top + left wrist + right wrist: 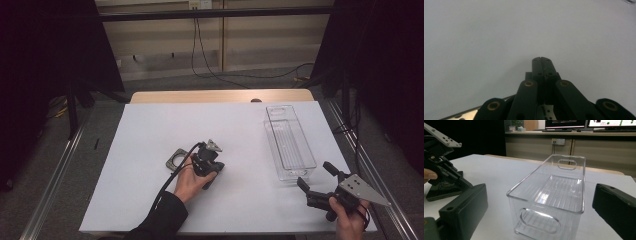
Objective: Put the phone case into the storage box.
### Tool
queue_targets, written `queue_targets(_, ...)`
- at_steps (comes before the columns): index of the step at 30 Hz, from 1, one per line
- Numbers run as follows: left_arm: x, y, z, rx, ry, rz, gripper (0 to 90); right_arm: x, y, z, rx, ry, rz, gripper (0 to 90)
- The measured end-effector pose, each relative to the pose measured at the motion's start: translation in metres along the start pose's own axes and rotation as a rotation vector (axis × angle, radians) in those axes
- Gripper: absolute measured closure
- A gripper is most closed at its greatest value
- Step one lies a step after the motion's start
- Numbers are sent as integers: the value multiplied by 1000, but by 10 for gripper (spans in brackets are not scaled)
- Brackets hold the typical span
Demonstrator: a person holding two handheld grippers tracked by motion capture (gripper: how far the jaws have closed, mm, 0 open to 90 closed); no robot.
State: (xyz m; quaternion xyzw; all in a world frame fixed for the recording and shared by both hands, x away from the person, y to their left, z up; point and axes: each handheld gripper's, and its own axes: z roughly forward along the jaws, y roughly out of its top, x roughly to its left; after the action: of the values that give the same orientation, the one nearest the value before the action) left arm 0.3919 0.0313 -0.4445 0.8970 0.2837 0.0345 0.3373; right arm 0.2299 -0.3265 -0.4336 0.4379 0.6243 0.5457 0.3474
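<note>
High view: left gripper (212, 172) mid-table, tip down beside a flat grey metal plate (176, 159); right gripper (315, 179) near the clear plastic bin (290, 142). Left gripper view: jaws pressed together, empty, over the white table (474, 37). Right gripper view: jaws spread wide, bin (549, 195) between them, untouched. Risk: closing off-centre could push the light bin sideways.

Bare white sheet (150, 200) lies open from seven to twelve o'clock; the clear bin (290, 142) blocks two o'clock, a metal plate (176, 160) sits centre-left.
</note>
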Motion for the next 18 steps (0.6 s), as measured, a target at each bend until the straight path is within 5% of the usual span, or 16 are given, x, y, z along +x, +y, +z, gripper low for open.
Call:
queue_targets(4, 3, -5, -3, -8, -48, -41, 900, 0, 0, 0, -1, 0, 0, 0)
queue_targets(6, 1, -5, -4, 2, -34, -12, 900, 0, 0, -1, -1, 0, 0, 0)
queue_targets(18, -1, -17, -13, 5, -53, -25, 900, 0, 0, -2, -2, -1, 1, 0)
